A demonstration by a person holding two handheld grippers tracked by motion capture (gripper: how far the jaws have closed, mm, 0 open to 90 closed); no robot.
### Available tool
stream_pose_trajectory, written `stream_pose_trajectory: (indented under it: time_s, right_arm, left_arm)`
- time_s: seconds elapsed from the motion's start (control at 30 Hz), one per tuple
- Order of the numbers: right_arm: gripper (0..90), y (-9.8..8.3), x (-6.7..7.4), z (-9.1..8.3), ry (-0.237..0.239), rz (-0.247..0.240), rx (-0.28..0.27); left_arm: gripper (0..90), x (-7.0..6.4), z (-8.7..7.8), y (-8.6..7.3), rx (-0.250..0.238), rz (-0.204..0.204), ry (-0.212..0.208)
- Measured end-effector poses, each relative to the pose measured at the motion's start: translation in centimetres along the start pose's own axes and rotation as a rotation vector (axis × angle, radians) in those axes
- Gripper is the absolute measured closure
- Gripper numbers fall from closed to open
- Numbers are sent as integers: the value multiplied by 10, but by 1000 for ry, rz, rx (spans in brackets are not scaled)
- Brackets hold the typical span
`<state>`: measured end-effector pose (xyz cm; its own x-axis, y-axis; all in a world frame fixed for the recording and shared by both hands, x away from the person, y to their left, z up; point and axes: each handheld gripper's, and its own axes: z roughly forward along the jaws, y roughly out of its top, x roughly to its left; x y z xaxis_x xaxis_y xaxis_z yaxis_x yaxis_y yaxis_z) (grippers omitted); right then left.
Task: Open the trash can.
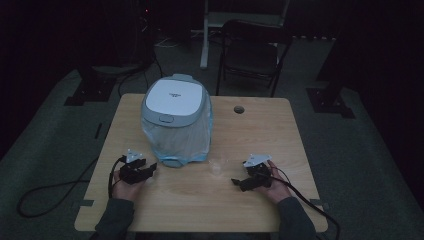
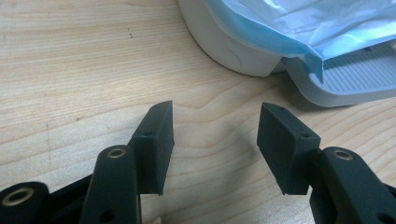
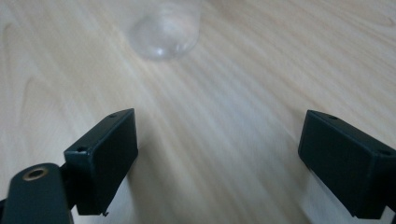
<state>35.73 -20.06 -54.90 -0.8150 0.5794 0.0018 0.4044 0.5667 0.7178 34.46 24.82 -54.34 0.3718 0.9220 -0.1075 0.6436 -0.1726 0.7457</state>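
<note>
A wooden tabletop [image 1: 200, 200] stood in a dim room, with a white pedal bin [image 1: 176, 117] on its far left half, lid closed and a blue liner [image 2: 299, 28] hanging out around the body. The bin's grey pedal [image 2: 355, 77] pointed toward the person. A small clear cup [image 1: 217, 165] sat on the tabletop just right of the bin's base, between the two hands. The left tongs [image 1: 148, 169] rested low on the tabletop near the pedal, held in the left hand [image 1: 125, 186]; in the left gripper view its jaws stood apart with bare wood between them, gripping nothing, the pedal and liner just ahead and to the right. The right tongs [image 1: 239, 184] lay near the front right of the tabletop in the right hand [image 1: 276, 187], pointing left; in the right gripper view its jaws gaped wide and empty, the cup blurred ahead. A black chair [image 1: 250, 55] stood beyond the tabletop.
</note>
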Motion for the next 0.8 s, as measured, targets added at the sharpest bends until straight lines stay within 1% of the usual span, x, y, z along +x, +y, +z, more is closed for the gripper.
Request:
stream_pose_trajectory:
  time_s: [0.03,0.07,0.13,0.17,0.2,0.37,0.43,0.47,0.5,0.6,0.73,0.8]
  right_arm:
    - [111,-6,-1,-6,13,-13,-2]
    - [111,-9,-3,-9,17,-17,0]
    - [111,-10,-4,-10,25,-24,-1]
    - [111,-11,-5,-11,35,-35,-1]
    - [114,-11,-7,-12,41,-41,-1]
    - [113,-11,-8,-11,30,-31,-2]
    - [113,-11,-8,-11,30,-30,-2]
    - [113,-11,-8,-11,30,-30,-2]
    - [113,-11,-8,-11,30,-30,-2]
    - [113,-11,-8,-11,30,-29,-2]
    - [113,-11,-8,-11,30,-30,-2]
    - [113,-11,-8,-11,30,-30,-2]
  left_arm:
    - [470,1,0,0,-3,-8,-4]
    - [470,1,0,0,-2,-7,-4]
    - [470,0,0,0,-1,-1,-2]
    - [470,0,0,0,-1,-1,-2]
    - [470,-2,1,0,3,17,14]
    - [486,-7,1,0,9,52,46]
    - [522,-7,0,0,15,50,52]
    - [547,-7,0,0,15,50,52]
    - [570,-6,-2,0,20,31,45]
    - [618,-5,-3,1,27,16,31]
    - [653,-10,-8,5,-8,28,16]
    - [666,-12,-10,7,-25,27,3]
